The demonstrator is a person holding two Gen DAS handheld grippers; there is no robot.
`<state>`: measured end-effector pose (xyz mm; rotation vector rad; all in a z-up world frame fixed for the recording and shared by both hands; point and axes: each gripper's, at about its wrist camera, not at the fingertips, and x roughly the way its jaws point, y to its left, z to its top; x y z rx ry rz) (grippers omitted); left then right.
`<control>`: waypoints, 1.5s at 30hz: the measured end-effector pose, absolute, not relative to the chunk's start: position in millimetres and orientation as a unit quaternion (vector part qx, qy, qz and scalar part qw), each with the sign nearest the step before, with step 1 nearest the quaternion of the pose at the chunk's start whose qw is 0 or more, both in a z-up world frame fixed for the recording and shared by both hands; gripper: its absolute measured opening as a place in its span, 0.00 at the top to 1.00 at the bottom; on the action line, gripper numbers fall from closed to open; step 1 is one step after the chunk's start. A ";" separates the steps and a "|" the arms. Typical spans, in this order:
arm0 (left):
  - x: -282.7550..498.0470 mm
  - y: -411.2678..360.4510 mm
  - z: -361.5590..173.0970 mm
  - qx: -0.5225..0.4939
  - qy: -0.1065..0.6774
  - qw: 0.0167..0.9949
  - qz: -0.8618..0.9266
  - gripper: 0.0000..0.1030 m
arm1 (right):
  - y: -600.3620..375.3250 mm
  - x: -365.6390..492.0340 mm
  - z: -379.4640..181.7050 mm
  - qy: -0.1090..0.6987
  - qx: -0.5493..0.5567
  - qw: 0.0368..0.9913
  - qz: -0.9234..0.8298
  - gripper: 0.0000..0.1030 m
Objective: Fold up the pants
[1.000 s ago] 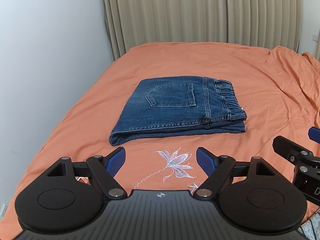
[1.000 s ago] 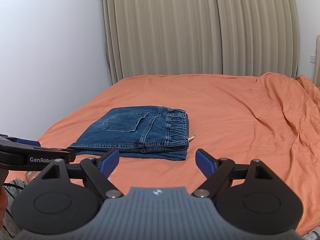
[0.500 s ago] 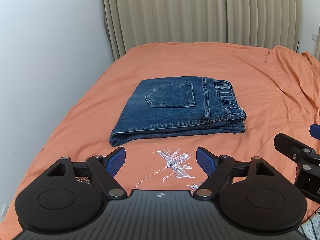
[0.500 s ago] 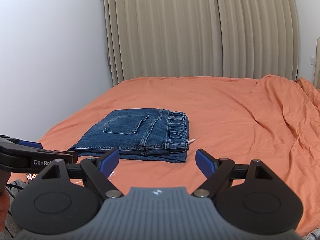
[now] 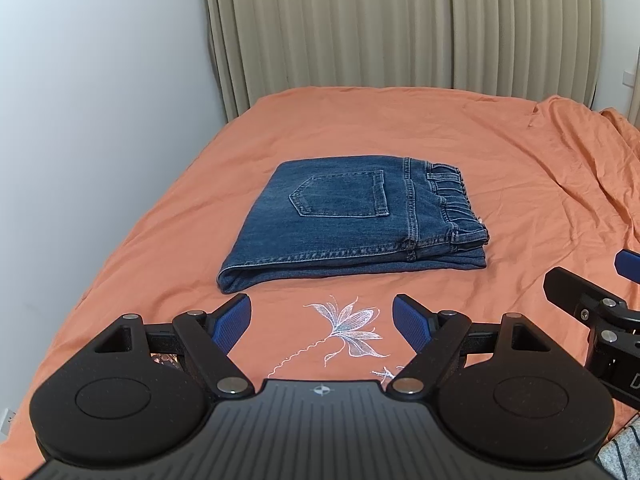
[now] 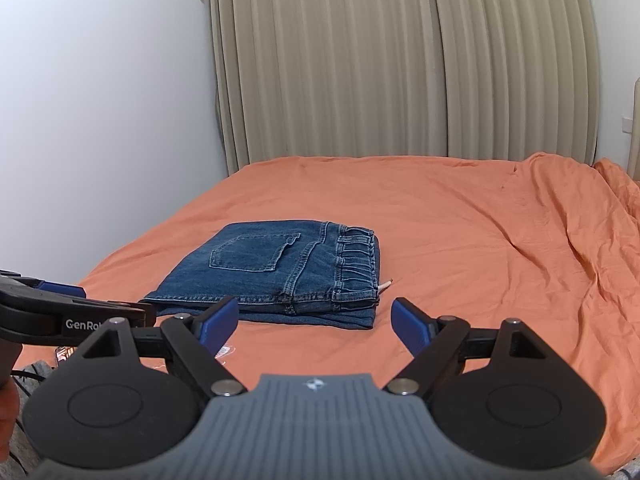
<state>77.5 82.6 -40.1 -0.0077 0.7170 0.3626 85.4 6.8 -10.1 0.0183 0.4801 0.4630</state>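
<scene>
Blue jeans [image 5: 352, 220] lie folded in a flat stack on the orange bed sheet [image 5: 400, 120], back pocket up and elastic waistband to the right. They also show in the right wrist view [image 6: 280, 276]. My left gripper [image 5: 322, 320] is open and empty, held above the sheet just in front of the jeans. My right gripper [image 6: 316, 322] is open and empty, in front of the jeans' near right corner. Each gripper shows at the edge of the other's view.
A white flower embroidery [image 5: 348, 328] marks the sheet between my left fingers. Beige curtains [image 5: 400, 28] hang behind the bed and a white wall [image 5: 100, 120] runs along its left side. The sheet is wrinkled at the right [image 6: 580, 260].
Both grippers have drawn back and risen slightly from the jeans. The jeans have not moved and both grippers stay open.
</scene>
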 end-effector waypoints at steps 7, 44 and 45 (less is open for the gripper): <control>76.4 81.5 -38.0 -0.004 0.346 0.921 0.177 0.09 | 6.5 83.9 -8.7 0.232 0.007 0.945 0.230 0.23; 69.9 75.8 -33.0 -0.006 0.341 0.923 0.177 0.10 | 3.3 84.3 -6.8 0.236 0.021 0.943 0.232 0.23; 70.1 76.1 -33.6 -0.006 0.342 0.923 0.177 0.10 | 3.8 84.2 -7.1 0.236 0.021 0.943 0.232 0.23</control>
